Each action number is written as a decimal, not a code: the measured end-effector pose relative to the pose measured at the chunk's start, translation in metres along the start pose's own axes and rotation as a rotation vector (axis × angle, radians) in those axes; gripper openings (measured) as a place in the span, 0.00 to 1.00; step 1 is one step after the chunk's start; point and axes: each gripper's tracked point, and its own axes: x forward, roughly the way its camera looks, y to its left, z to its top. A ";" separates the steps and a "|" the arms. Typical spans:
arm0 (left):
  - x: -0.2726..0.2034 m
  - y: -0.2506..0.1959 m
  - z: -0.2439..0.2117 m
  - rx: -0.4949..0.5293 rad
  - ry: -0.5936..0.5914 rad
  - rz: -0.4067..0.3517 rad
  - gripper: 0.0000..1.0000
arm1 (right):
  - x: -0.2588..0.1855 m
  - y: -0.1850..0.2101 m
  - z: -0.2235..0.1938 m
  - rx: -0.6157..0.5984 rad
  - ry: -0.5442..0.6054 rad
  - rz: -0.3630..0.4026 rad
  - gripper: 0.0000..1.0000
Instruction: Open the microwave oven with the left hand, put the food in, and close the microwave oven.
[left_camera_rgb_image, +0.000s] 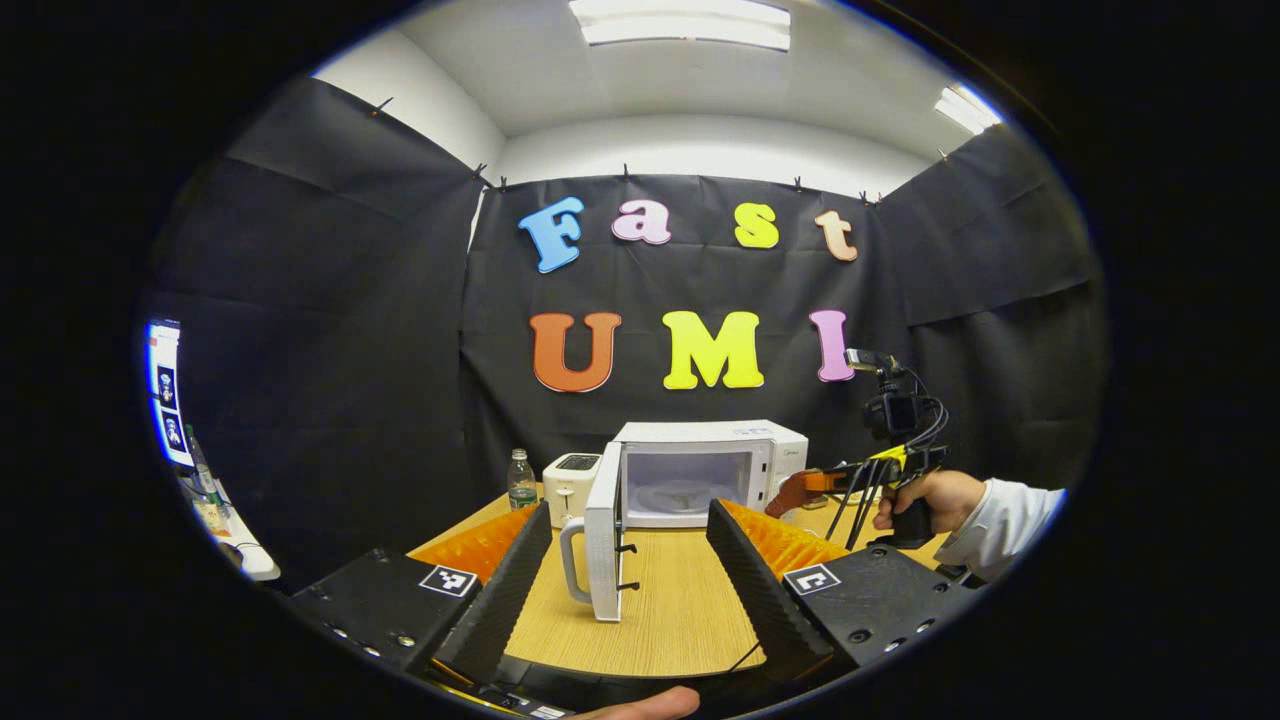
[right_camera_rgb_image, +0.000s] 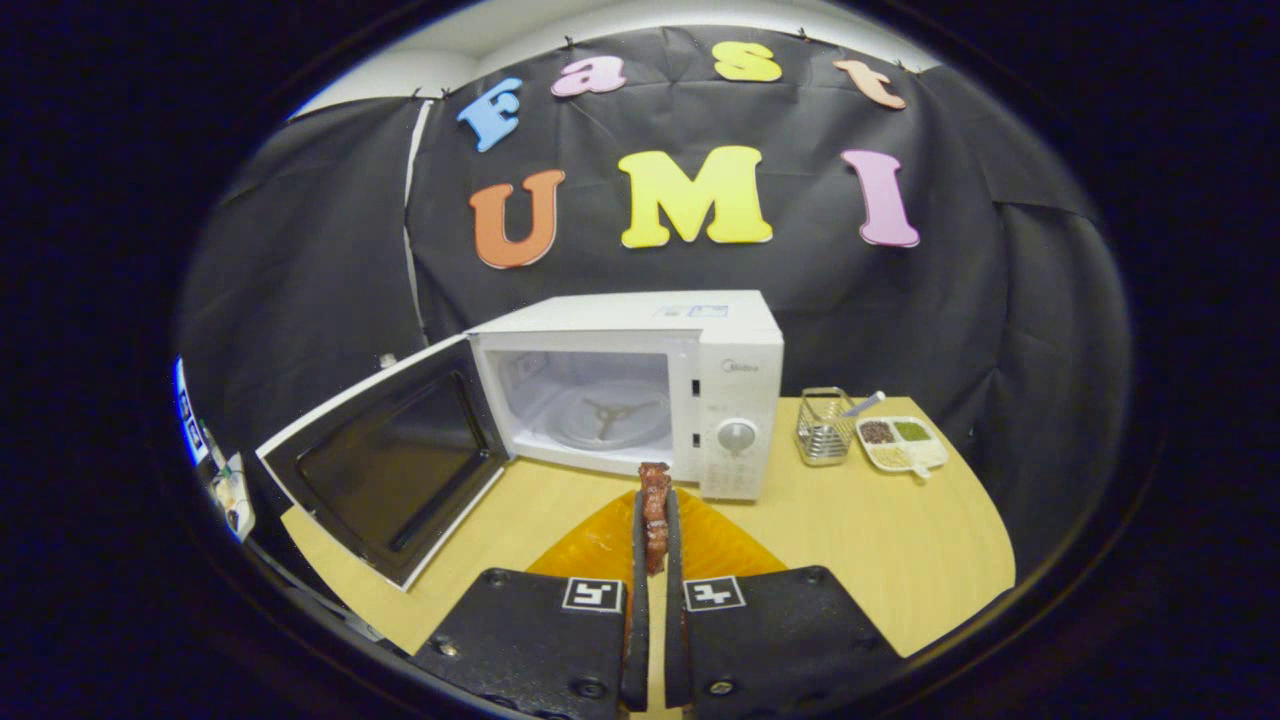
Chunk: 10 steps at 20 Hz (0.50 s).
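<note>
On the bench (right_camera_rgb_image: 900, 560), the microwave (right_camera_rgb_image: 640, 390) stands with its door (right_camera_rgb_image: 385, 465) open. The right gripper (right_camera_rgb_image: 655, 520) is clamped on the food (right_camera_rgb_image: 655, 500); the left gripper (left_camera_rgb_image: 630, 570) is apart.

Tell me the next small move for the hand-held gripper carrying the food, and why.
Probably ease the right hand-held gripper forward and slightly left into the microwave cavity. Its door already stands wide open, the turntable inside is bare, and the piece of meat is clamped between the fingers just short of the opening. The left hand-held gripper is open and holds nothing.
</note>
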 end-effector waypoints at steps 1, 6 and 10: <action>0.001 -0.001 0.001 0.003 -0.004 -0.004 0.95 | 0.010 0.007 0.004 -0.018 -0.032 -0.002 0.09; 0.006 0.008 0.008 0.008 -0.022 -0.008 0.95 | 0.069 0.036 0.015 -0.062 -0.105 -0.067 0.10; 0.011 0.029 0.009 0.014 -0.039 0.063 0.95 | 0.129 0.060 0.015 -0.089 -0.093 -0.082 0.10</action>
